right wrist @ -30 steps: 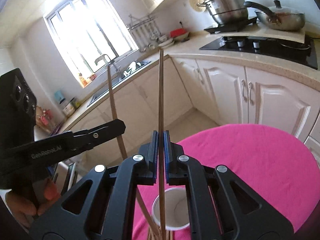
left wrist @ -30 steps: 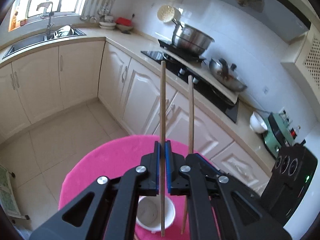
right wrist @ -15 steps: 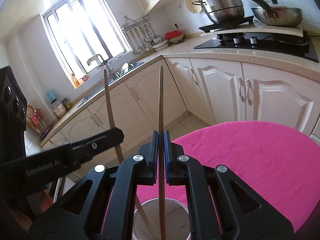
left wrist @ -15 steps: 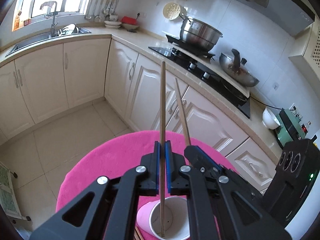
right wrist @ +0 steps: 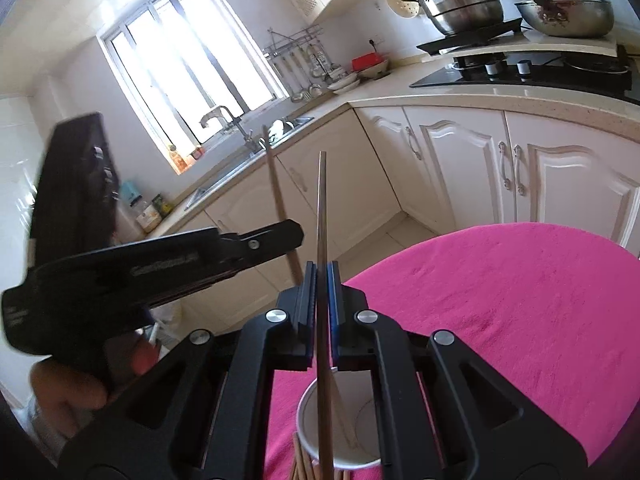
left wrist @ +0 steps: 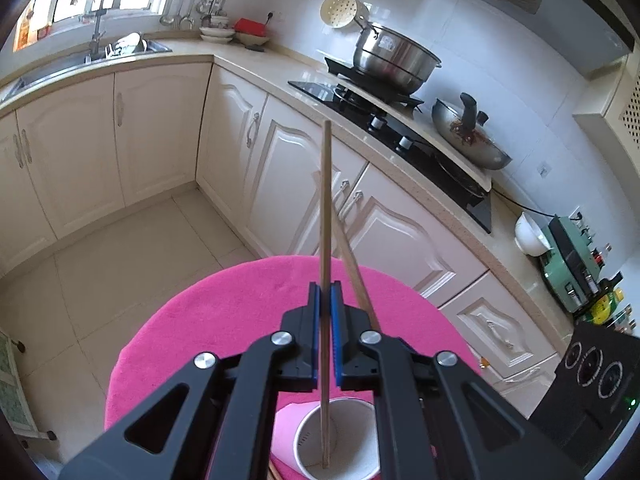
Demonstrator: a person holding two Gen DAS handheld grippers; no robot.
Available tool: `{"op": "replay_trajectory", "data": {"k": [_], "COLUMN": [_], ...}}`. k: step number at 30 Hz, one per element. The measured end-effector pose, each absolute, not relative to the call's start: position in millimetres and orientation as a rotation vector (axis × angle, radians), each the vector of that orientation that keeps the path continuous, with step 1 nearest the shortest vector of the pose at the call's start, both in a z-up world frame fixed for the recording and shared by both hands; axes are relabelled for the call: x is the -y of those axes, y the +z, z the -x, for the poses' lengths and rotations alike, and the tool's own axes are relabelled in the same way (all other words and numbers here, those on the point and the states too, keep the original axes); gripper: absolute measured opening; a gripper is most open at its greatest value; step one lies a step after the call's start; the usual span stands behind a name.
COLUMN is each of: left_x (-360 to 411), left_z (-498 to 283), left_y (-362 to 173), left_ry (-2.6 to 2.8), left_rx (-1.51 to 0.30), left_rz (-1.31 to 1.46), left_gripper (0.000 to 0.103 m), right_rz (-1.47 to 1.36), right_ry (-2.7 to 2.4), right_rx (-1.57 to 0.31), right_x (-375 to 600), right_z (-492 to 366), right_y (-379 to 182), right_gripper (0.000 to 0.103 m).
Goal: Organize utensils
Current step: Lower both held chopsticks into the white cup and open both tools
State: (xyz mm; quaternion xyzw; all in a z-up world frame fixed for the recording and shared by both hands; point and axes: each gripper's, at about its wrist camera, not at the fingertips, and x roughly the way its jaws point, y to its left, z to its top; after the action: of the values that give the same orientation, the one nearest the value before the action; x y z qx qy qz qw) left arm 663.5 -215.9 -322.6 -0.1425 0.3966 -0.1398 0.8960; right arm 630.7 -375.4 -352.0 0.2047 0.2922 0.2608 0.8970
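Note:
My left gripper [left wrist: 325,292] is shut on a wooden chopstick [left wrist: 326,208] that stands upright, its lower end inside a white paper cup [left wrist: 352,472] on the pink table [left wrist: 224,320]. My right gripper [right wrist: 322,272] is shut on another chopstick [right wrist: 321,216], whose lower end reaches into the same cup [right wrist: 310,432]. The right gripper's chopstick [left wrist: 352,268] leans just right of my left fingers. The left gripper [right wrist: 256,240] and its chopstick [right wrist: 276,184] show at the left in the right wrist view. Several more chopsticks [right wrist: 300,468] lie beside the cup.
The round table wears a pink cloth [right wrist: 500,320]. Cream cabinets [left wrist: 280,184] and a counter with a stove, a steel pot [left wrist: 392,60] and a wok [left wrist: 468,140] run behind. A sink [left wrist: 120,46] sits under the window. A tiled floor [left wrist: 120,264] lies below.
Both grippers have lowered toward the cup. Both chopsticks' lower ends now sit deeper in the cup, and the two sticks have drawn closer together.

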Motion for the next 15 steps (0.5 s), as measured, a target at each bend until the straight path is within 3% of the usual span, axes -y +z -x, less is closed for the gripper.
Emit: {"op": "replay_trajectory", "data": {"k": [15], "left_x": [230.0], "left_z": [-655.3], "left_y": [-290.4], "left_ry": [-0.405], "left_rx": [-0.728], "left_rz": [0.304], "left_gripper": [0.005], "right_rz": [-0.422], "right_ry": [0.637], "right_rx": [-0.631], "right_x": [382.0], "right_z": [-634.0], "right_y": [-337.2], "right_gripper": [0.006]}}
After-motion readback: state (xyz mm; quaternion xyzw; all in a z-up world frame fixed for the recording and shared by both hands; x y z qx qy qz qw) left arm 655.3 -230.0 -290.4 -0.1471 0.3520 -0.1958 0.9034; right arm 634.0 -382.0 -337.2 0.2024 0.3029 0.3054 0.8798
